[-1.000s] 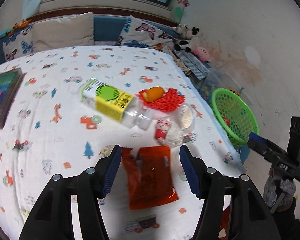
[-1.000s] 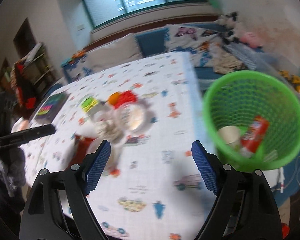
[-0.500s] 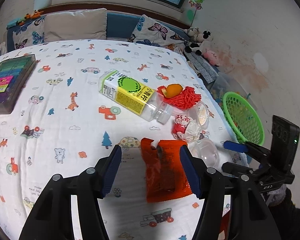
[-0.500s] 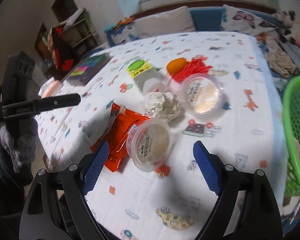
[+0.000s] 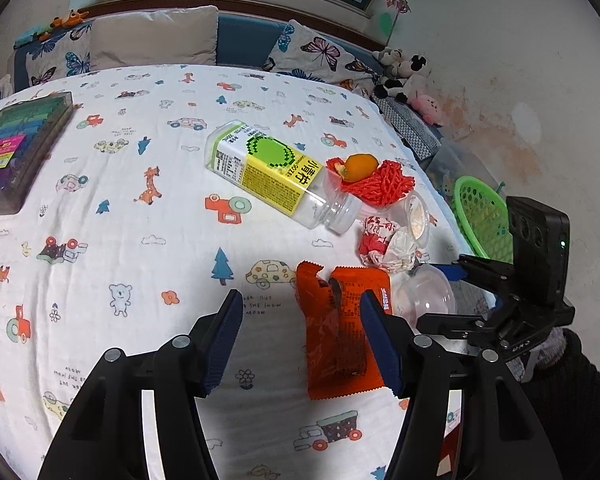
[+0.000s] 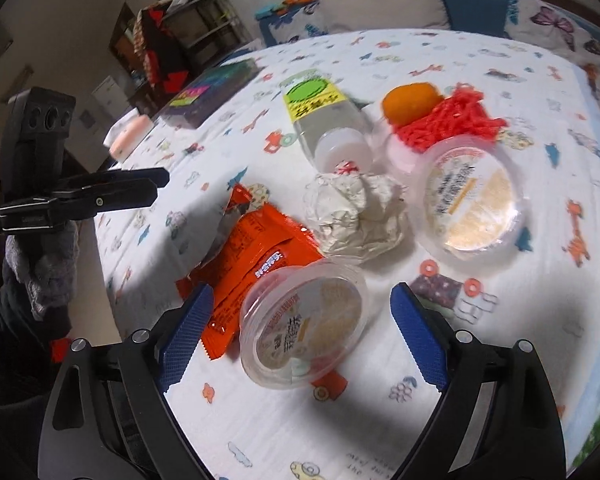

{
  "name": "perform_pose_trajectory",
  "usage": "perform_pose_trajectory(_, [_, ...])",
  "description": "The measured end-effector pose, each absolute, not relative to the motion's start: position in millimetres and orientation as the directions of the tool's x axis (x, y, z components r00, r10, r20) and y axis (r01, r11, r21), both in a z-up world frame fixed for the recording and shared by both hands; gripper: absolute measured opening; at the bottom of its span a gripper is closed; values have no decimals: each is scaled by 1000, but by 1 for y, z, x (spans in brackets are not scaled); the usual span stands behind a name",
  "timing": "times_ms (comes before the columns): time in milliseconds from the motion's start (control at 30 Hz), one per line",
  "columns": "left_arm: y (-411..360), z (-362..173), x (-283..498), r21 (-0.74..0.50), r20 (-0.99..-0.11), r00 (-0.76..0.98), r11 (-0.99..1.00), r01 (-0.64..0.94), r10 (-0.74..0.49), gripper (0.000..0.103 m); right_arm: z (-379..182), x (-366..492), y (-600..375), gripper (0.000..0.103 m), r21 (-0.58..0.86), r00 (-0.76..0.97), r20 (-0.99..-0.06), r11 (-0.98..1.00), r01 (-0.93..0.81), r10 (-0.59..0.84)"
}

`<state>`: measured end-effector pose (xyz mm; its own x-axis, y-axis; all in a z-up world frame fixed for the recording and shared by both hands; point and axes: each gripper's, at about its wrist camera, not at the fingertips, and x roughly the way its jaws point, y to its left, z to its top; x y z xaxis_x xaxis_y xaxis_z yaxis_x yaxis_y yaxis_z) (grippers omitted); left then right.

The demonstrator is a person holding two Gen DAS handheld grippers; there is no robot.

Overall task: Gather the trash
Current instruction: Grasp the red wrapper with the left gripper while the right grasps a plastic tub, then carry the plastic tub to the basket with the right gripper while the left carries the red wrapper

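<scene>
Left wrist view: the left tool (image 5: 300,336) hangs wide open and empty above the near edge of the surface (image 5: 148,208), its blue pads either side of the orange wrapper (image 5: 340,332), which lies flat. To take it well, we judge we should lower until the pads reach the cloth, then pinch a raised fold. The green basket (image 5: 482,216) stands beyond the right edge. Against the frame one second back, the wrapper sits more to the right between the pads, and the right tool has come in beside the clear cup (image 5: 424,296).

Right wrist view: the right tool (image 6: 300,332) is fully open, holding nothing, straddling the clear cup (image 6: 304,324), which lies tilted, touching the wrapper (image 6: 256,252). We should close across its rim. One second ago this view faced the basket; now it faces the litter.
</scene>
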<state>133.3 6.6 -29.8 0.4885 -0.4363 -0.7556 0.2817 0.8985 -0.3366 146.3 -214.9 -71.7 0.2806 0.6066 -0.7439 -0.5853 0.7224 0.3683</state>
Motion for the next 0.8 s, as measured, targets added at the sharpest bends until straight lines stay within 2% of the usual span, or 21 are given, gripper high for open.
perform_pose_trajectory(100, [4,-32,132,-338,-760,475,894,294,-443,59,-77,145,-211,84,373,257,-748,708,-599,612])
perform_pose_trajectory(233, [-2,-36,131,-337,-769,454,889,311,-450,62,-80,142,-212,66,378,257,-748,711,-594,612])
perform_pose_trajectory(400, [-14,-39,128,-332,-773,430,875,353,-467,62,-73,134,-226,66,367,304,-738,736,-569,602])
perform_pose_trajectory(633, [-42,-52,123,-315,-800,382,865,390,-463,71,-54,117,-256,66,362,395,-714,787,-499,578])
perform_pose_trajectory(800, [-60,-63,128,-269,-829,376,884,383,-415,74,-39,101,-279,66,362,466,-687,818,-446,558])
